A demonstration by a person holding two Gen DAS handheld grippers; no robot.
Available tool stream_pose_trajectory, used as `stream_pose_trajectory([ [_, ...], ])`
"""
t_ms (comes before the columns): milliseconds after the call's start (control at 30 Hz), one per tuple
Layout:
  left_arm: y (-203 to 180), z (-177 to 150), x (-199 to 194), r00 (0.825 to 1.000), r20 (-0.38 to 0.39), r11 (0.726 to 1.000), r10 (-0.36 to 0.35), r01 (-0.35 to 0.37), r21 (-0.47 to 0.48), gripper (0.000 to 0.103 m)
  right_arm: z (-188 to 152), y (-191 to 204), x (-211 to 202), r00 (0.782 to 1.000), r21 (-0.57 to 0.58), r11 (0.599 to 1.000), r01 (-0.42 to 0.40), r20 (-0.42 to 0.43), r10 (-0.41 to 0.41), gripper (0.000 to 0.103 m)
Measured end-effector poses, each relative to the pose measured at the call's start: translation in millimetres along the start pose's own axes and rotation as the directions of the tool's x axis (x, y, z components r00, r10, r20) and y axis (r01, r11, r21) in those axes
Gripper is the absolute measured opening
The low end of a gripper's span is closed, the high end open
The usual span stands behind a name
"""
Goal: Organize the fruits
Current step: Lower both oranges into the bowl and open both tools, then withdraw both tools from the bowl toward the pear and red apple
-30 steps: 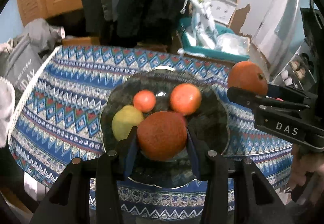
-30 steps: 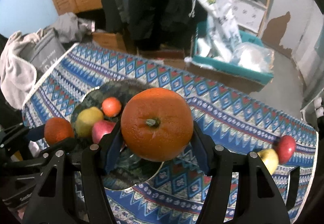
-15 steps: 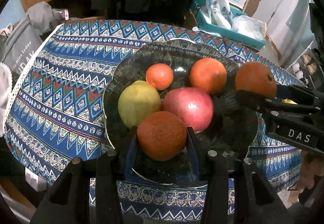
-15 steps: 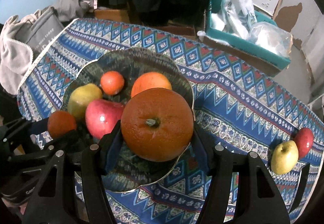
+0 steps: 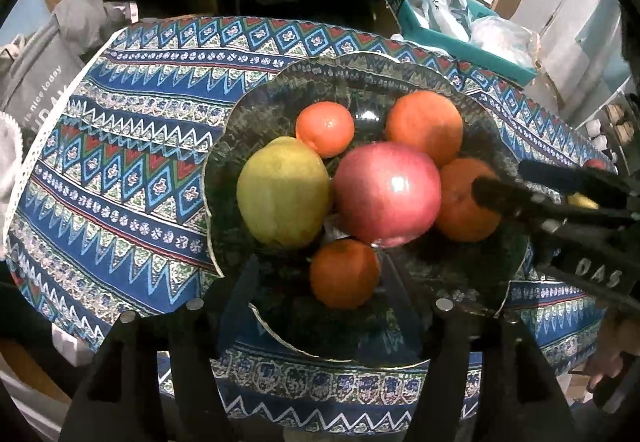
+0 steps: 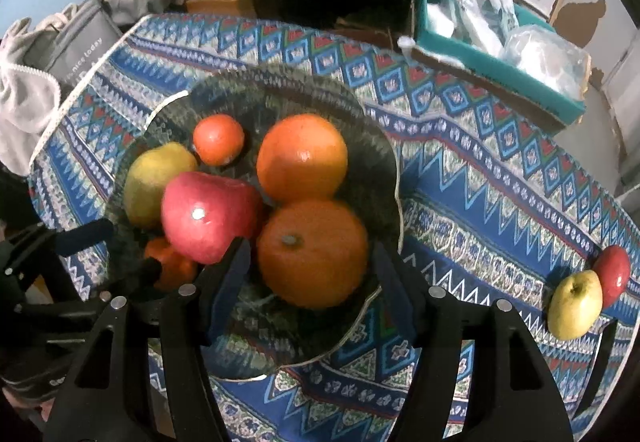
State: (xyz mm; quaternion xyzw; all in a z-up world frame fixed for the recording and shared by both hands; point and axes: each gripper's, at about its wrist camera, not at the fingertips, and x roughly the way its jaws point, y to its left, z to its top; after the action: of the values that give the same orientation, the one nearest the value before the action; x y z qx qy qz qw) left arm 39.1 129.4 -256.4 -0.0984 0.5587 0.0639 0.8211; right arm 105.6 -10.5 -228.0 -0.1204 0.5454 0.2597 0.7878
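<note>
left gripper [image 5: 324,294] jaws were opening, small orange [image 5: 344,273] loose between them at glass bowl's [image 5: 224,146] near rim | right gripper [image 6: 312,274] jaws were opening around big orange [image 6: 312,252] in bowl | only right wrist view showed yellow apple [image 6: 575,304] touching red apple [image 6: 612,274] at tablecloth's [image 6: 480,202] right edge

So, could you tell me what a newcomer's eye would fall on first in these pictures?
Probably the dark glass bowl heaped with fruit on the blue patterned tablecloth: a shiny red apple in the middle, a yellow-green pear at its left and oranges around them. Next, the right gripper, jaws opening around a large orange in the bowl. Far right on the cloth lie a yellow apple and a red one.
</note>
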Motion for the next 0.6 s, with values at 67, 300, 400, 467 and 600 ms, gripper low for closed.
stream_pose_trajectory([
  [67, -1, 0, -3, 1.000, 0.003, 1.000, 0.003, -0.003, 0.004, 0.066, 3, 0, -7, 1.000, 0.001, 1.000, 0.003, 0.024, -0.003, 0.066],
  [300, -8, 2, -23, 0.998, 0.065, 0.999, 0.027, -0.030, 0.037, 0.073, 10, -7, -30, 0.995, 0.031, 0.999, 0.018, 0.094, -0.020, 0.066],
  [400, -11, 4, -33, 0.995, 0.093, 0.999, 0.025, -0.029, 0.044, 0.074, 11, -8, -41, 0.992, 0.038, 0.999, 0.025, 0.122, -0.030, 0.066],
  [467, -14, 6, -41, 0.993, 0.117, 0.998, 0.027, -0.033, 0.049, 0.074, 12, -8, -49, 0.989, 0.038, 0.999, 0.038, 0.143, -0.043, 0.066],
  [600, -18, 9, -53, 0.988, 0.151, 0.998, 0.027, -0.036, 0.056, 0.076, 12, -8, -72, 0.977, 0.031, 0.997, 0.070, 0.198, -0.075, 0.066],
])
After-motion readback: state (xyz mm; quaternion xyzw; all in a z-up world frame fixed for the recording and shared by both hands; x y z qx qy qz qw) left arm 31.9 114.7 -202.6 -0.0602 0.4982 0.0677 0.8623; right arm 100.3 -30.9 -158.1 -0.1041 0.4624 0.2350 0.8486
